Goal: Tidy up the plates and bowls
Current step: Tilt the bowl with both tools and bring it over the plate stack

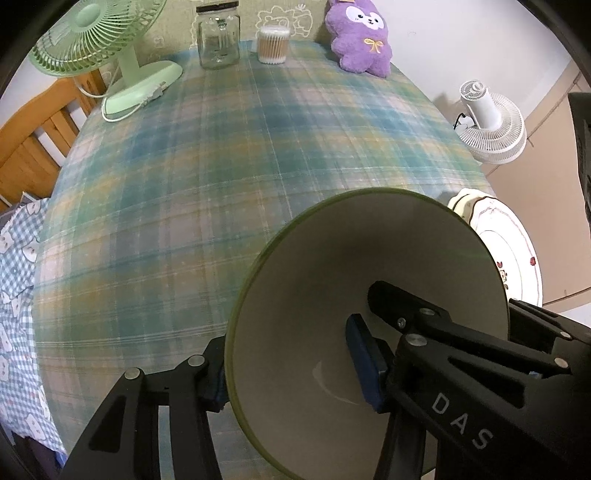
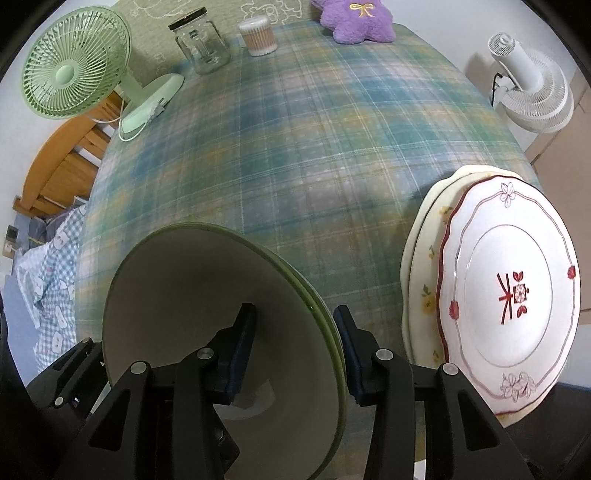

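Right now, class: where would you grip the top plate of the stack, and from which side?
Grip the top plate by its near rim, from the side facing the bowl. It lies flat on the cream plate, so only the thin scalloped edge, which overhangs there, gives the fingers a hold, one above and one below.

A table under a blue-green plaid cloth (image 1: 229,155) fills the view, with a pale green desk fan (image 1: 99,44), a glass jar (image 1: 218,37), a tub of cotton swabs (image 1: 273,44) and a purple plush toy (image 1: 360,40) along its far edge. Behind stands a patterned cloth backdrop (image 1: 177,22). A wooden bed frame (image 1: 33,140) with checked bedding (image 1: 18,280) lies left; 1 white fan (image 1: 491,125) stands right by a plain white wall (image 1: 461,40).
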Demonstrator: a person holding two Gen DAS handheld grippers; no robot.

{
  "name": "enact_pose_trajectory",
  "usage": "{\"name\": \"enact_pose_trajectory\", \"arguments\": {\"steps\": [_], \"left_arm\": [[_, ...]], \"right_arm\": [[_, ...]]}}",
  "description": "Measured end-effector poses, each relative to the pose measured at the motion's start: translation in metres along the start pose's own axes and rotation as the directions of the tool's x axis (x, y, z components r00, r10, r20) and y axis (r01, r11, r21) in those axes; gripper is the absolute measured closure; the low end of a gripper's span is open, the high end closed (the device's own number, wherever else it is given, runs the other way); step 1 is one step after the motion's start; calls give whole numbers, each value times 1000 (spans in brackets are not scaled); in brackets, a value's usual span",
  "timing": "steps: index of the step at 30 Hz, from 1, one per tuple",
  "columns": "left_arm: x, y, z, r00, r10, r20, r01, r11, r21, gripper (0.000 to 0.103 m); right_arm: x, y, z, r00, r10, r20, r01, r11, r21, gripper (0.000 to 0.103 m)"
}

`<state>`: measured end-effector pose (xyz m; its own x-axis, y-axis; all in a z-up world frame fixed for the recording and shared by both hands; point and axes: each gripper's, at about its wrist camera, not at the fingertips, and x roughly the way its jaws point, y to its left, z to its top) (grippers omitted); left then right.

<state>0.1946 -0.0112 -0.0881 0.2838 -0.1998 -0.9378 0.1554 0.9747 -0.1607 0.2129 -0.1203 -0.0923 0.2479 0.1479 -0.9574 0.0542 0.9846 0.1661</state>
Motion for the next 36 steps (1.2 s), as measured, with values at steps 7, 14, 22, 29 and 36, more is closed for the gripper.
{"name": "enact_pose_trajectory", "arguments": {"steps": [7, 14, 22, 29, 36], "left_arm": [[-20, 8, -6, 1000, -3, 29, 2, 1000, 14, 50], [-37, 8, -13, 999, -12, 47, 10, 999, 45, 50], [-50, -4, -17, 997, -9, 74, 5, 998, 55, 50], [-56, -26, -14, 995, 13, 96, -15, 1000, 22, 50], [-58, -59, -7, 993, 25, 112, -25, 1000, 0, 50]], "right_arm": [[-20, 14, -11, 999, -13, 40, 12, 1000, 18, 56], [-41, 20, -24, 997, -34, 71, 31, 999, 45, 56], [-58, 13, -30, 994, -35, 100, 30, 998, 50, 56], [-70, -5, -24, 994, -12, 112, 10, 1000, 15, 56], [-85, -35, -16, 993, -2, 117, 3, 1000, -8, 56]]}}
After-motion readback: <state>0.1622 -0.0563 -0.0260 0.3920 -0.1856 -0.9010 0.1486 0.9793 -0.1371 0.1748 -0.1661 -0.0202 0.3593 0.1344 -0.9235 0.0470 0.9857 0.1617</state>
